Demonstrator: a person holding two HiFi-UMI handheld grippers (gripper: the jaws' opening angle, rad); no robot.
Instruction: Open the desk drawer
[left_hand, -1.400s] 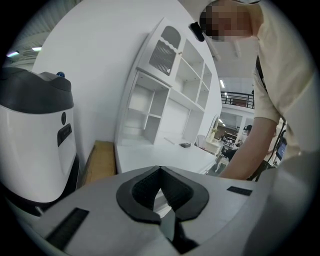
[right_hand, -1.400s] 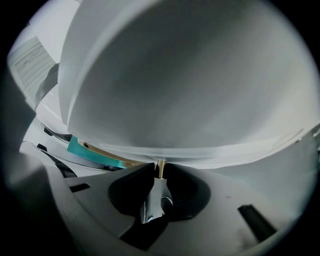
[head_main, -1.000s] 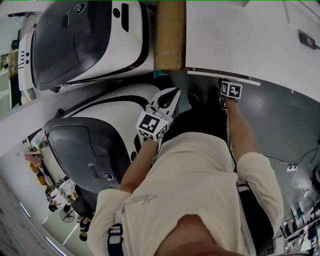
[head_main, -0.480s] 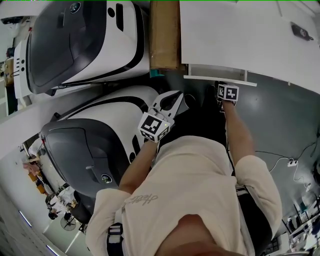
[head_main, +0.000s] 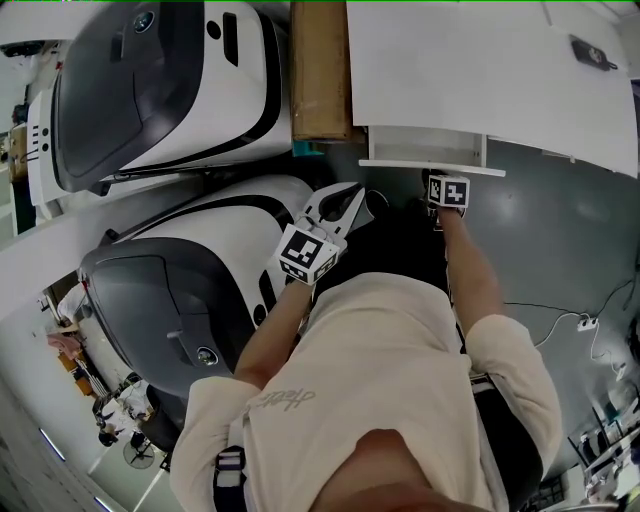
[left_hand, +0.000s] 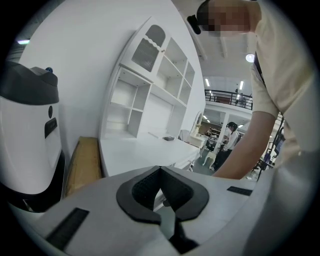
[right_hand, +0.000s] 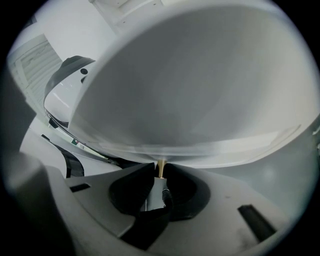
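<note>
With the drawer (head_main: 420, 147) at twelve o'clock standing partly out, the right gripper (right_hand: 160, 170) is pinching its knob (right_hand: 160, 164), seemingly mid-pull and next needing a straight draw toward six, while the left gripper (left_hand: 160, 171) is hanging closed, empty.

Looks like a big showroom or test hall, not a home. Two huge white-and-black pods (head_main: 170, 90) side by side. Cardboard box (head_main: 320, 70) next to a white desk (head_main: 450, 70) w/ tall shelf unit (left_hand: 150, 95) on top. Shiny grey floor (head_main: 560, 230) w/ loose cables (head_main: 540, 310) & plug strip (head_main: 583, 322). Far back: upper level w/ railing (left_hand: 235, 97), ceiling lights (left_hand: 250, 58), person (left_hand: 227, 142) standing.
</note>
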